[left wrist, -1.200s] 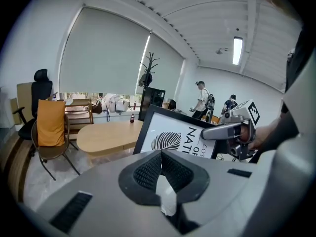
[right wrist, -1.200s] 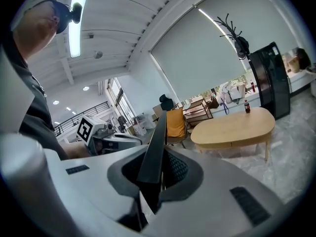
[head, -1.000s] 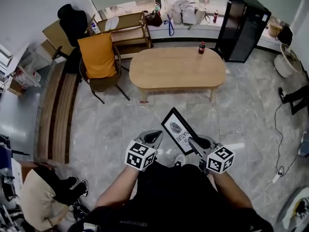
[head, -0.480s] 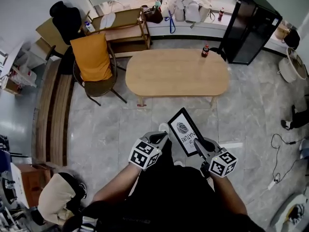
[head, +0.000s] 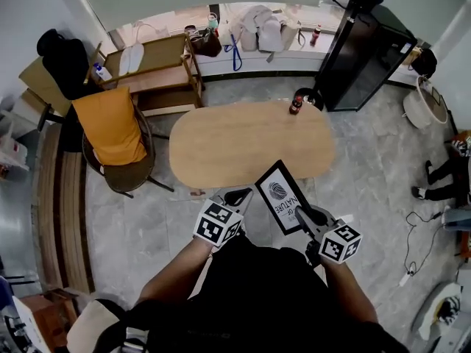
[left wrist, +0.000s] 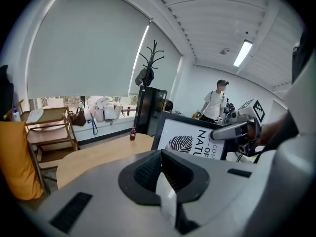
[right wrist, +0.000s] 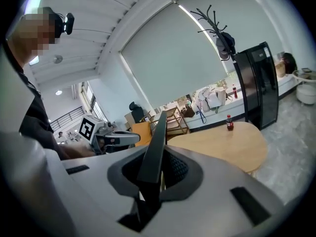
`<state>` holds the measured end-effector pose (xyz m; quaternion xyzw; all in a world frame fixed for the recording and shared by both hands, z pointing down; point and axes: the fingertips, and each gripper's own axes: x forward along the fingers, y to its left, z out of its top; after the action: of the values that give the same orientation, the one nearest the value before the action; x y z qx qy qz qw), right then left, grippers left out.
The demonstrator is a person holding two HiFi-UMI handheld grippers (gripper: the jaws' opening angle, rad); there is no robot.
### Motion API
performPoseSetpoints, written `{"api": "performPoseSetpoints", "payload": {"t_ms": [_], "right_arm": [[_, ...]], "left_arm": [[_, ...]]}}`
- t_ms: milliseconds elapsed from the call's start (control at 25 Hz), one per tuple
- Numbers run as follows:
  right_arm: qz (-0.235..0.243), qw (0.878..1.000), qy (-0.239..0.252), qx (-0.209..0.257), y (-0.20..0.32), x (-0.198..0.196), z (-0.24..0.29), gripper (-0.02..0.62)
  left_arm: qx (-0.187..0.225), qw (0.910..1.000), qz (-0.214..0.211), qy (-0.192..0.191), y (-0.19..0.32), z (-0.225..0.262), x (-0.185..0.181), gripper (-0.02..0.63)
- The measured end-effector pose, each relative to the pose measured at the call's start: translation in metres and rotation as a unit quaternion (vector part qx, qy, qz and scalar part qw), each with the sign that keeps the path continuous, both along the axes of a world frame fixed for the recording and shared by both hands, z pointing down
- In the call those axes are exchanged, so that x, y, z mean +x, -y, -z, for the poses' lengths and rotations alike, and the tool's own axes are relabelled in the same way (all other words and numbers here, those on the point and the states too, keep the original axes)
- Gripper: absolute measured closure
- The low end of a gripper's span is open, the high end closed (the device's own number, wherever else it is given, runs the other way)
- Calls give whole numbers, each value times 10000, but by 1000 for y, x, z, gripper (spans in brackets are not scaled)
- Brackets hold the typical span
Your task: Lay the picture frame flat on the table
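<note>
The person has walked up to the table [head: 221, 145], so the picture frame [head: 278, 195] now hangs at its near edge instead of over bare floor well short of it. The right tongs [head: 302, 215] stay clamped on the frame's lower edge, holding it tilted up in the air, while the left tongs [head: 235, 197] are closed and empty just beside it. The carry looks nearly done; lowering the frame flat onto the wood remains.

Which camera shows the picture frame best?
The head view: the picture frame shows most of its printed face. The left gripper view shows part of its face; the right gripper view only its edge.
</note>
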<state>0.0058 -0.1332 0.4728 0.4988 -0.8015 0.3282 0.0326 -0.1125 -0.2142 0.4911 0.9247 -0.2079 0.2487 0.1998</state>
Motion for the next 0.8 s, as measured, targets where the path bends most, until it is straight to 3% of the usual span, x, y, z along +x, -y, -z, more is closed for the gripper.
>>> {"api": "performPoseSetpoints", "payload": {"t_ms": [160,360,560,800], "right_arm": [[-292,9994,140,-116,52,14,-14,565],[-755,9940,504,-613,81,48,-46,565],[-1293,9817,939,-1032,124,119,-90,565],[-1684,9623,1358,-1650,186,210,-183,565]], "left_arm": [[-29,9998,-86,150,60,-14,7,600],[-328,9991,-165,224,87,-32,21,600],[-422,9983,11,399,122,-50,45,600],[-603,9946,528,659,158,-71,80,600]]}}
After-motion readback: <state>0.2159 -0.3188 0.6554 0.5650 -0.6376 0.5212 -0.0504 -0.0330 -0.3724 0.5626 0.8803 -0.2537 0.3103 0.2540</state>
